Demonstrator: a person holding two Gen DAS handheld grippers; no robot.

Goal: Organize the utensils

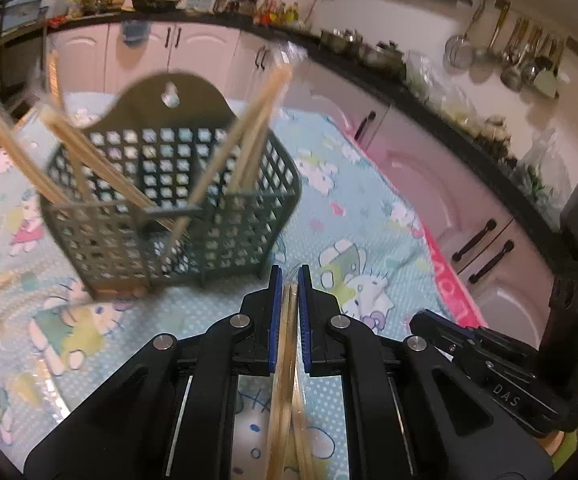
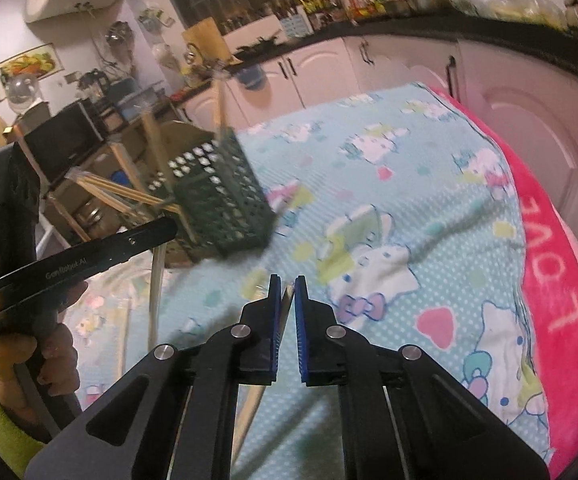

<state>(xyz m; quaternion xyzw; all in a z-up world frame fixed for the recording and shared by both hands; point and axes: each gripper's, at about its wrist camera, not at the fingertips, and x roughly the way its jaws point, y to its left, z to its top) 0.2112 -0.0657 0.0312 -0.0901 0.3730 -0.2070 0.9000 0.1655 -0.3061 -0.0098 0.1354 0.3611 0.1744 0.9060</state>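
Note:
A dark green lattice utensil basket (image 1: pixel 177 216) stands on the cartoon-print cloth (image 1: pixel 361 208), with several wooden chopsticks (image 1: pixel 245 136) leaning in it. My left gripper (image 1: pixel 287 276) is shut on a bundle of wooden chopsticks (image 1: pixel 285 380), just in front of the basket. In the right wrist view the basket (image 2: pixel 213 200) is at the left with chopsticks (image 2: pixel 117 192) sticking out. My right gripper (image 2: pixel 287 286) is shut on a thin chopstick (image 2: pixel 285 304), right of the basket. The left gripper's body (image 2: pixel 89 252) shows at the left, held by a hand.
The cloth has a pink border (image 2: pixel 553 280) at the right edge. White cabinets (image 1: pixel 421 160) and a dark counter with pots and bottles run behind. Ladles hang on the wall (image 1: pixel 521 56). A loose wrapped chopstick (image 2: pixel 155 292) lies on the cloth.

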